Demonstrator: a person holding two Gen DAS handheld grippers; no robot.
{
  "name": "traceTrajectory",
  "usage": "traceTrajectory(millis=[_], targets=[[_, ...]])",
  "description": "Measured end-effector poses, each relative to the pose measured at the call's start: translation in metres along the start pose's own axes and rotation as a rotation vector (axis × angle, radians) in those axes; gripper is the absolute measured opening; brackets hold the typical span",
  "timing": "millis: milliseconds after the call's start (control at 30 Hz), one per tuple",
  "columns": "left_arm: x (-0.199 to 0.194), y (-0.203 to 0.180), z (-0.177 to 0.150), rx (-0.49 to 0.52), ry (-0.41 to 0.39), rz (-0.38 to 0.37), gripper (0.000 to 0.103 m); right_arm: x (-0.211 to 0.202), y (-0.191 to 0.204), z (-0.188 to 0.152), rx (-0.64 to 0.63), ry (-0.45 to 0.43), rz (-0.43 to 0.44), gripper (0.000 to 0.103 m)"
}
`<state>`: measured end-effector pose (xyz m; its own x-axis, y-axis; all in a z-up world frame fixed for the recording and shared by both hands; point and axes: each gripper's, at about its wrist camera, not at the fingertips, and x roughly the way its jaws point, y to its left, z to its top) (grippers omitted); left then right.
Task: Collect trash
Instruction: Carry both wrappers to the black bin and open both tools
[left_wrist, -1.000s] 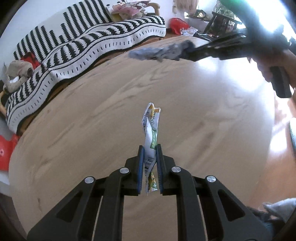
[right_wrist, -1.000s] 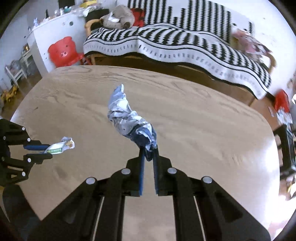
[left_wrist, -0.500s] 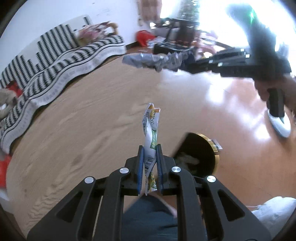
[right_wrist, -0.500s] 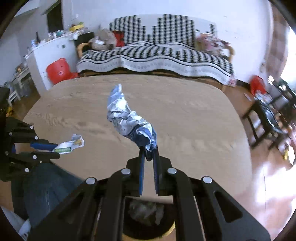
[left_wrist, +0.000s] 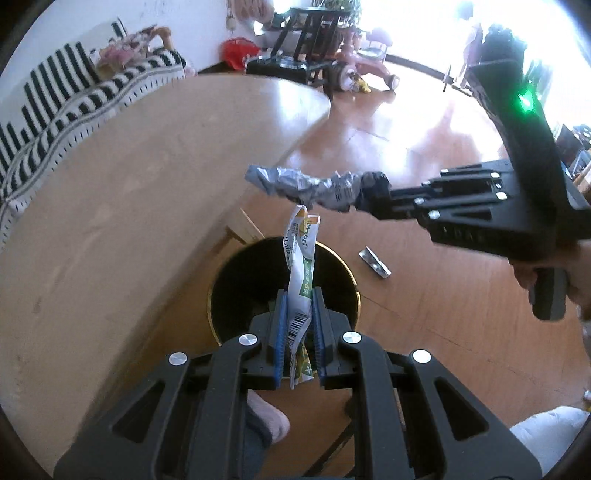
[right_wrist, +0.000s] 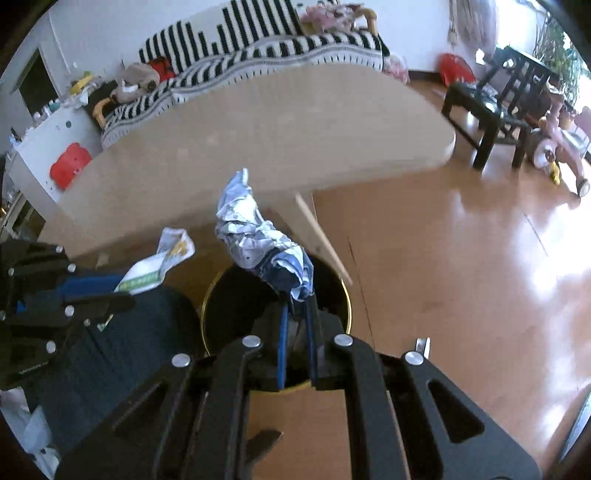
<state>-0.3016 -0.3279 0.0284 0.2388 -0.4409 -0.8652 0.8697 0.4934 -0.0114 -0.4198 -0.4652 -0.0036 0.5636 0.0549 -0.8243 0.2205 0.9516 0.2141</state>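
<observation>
- Wrappers sit in both grippers: the left gripper (left_wrist: 298, 321) is clamped on a white-and-green snack wrapper (left_wrist: 301, 258), which stands up between the blue pads at the centre of the left wrist view.
- The right gripper (right_wrist: 297, 325) is clenched on a crumpled silver-blue wrapper (right_wrist: 258, 240), which leans toward the upper left in its own view.
- Below both, at lower centre of each frame, stands the black bin with a gold rim (left_wrist: 218, 332), on the wooden floor (left_wrist: 424, 295) beside the pale table (left_wrist: 110, 221).
- Judged from this, both pieces are about over the bin's mouth, and release looks like the step in hand.
- Risk: the light wrappers reach past the fingertips, so either may flutter sideways on release, strike the rim and land on the floor.
- Risk: the two wrappers' ends appear near each other at mid-frame in the left view; they could snag or knock one another.
- A small silvery scrap (left_wrist: 375, 262) lies on the floor right of the bin, uncollected.
</observation>
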Motion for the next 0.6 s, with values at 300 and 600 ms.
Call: traceTrajectory(millis=[300,600], targets=[[0.042,-0.001,-0.009,-0.052,0.065,-0.023,0.012,0.052,-0.009,-0.025,0.036,0.109,0.008,0.009],[0.080,0.013,-0.022,-0.130,0.096,-0.061,0.012,0.097,-0.003,-0.049,0.058,0.193,0.019,0.009]])
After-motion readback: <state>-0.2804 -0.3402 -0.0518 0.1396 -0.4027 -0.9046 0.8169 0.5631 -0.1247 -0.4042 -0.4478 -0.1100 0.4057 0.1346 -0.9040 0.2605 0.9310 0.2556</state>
